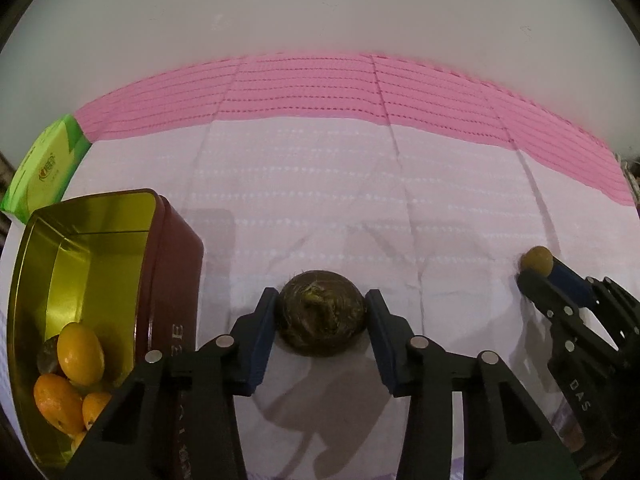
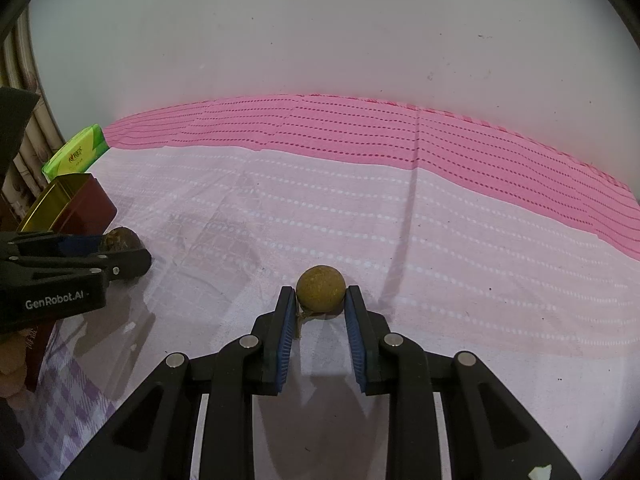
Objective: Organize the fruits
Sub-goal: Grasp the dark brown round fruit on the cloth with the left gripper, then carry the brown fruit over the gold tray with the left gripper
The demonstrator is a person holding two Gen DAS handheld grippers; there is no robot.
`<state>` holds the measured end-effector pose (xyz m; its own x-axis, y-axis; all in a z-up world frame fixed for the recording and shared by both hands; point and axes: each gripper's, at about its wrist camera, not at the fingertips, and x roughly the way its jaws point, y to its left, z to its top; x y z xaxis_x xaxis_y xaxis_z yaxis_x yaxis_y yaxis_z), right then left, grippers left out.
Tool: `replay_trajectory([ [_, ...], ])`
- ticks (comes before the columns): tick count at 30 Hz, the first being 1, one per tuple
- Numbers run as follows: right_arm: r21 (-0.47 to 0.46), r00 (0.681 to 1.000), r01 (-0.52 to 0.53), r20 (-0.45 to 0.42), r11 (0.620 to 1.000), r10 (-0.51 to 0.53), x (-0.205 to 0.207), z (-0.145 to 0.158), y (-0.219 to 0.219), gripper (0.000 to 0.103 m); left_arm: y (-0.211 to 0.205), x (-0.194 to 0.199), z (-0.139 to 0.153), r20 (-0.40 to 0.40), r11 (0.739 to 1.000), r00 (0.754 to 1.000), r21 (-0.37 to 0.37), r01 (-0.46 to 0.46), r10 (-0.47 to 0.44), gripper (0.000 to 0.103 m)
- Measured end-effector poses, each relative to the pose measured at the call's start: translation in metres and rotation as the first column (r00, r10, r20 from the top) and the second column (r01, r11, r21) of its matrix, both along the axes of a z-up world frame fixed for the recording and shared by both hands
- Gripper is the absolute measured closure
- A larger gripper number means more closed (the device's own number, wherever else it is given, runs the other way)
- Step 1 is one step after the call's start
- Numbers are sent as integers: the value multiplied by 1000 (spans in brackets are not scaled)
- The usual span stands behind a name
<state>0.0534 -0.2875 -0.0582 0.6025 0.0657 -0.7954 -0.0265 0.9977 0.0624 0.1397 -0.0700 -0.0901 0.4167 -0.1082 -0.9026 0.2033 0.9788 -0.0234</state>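
Observation:
My left gripper (image 1: 322, 308) is shut on a dark brown, rough round fruit (image 1: 322, 316) that rests on the cloth. My right gripper (image 2: 320, 300) is shut on a small tan round fruit (image 2: 321, 289), also on the cloth. In the left wrist view the right gripper (image 1: 536, 272) and its tan fruit (image 1: 538, 259) show at the right. In the right wrist view the left gripper (image 2: 124, 256) and the brown fruit (image 2: 120, 239) show at the left. An open red tin with a gold inside (image 1: 100, 248) stands left of the left gripper and holds several orange fruits (image 1: 80, 354).
A green box (image 1: 44, 168) lies behind the tin at the far left; it also shows in the right wrist view (image 2: 76, 154). A pink and white cloth (image 2: 360, 208) covers the table. A white wall stands behind it.

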Motion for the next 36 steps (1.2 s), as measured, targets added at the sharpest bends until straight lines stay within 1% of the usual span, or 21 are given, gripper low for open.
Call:
replay_trajectory([
  [7,-8,1000,-1,-1,1000,1,2,0,2,78,1,-12,2,3,1000,1000,12,9,-9,58],
  [12,-40,1000,-5,-4,999,5,3,0,9,78,1,-24,9,21,999,999,19,26,-27,58],
  [15,-54,1000,-5,-5,999,5,5,0,14,78,1,-34,13,17,999,999,18,35,-35,58],
  [23,-71,1000,-4,-4,997,4,7,-2,23,78,13,-50,37,58,1000,998,-7,30,-30,58],
  [29,-73,1000,-3,-4,997,3,7,-3,26,78,37,-59,57,94,1000,996,-15,8,-6,58],
  [31,-74,1000,-2,-4,997,2,6,-3,27,78,52,-64,64,103,1000,995,-25,-8,11,58],
  [36,-71,1000,-1,-4,997,1,6,-3,27,78,91,-65,67,111,998,991,-5,-69,69,58],
])
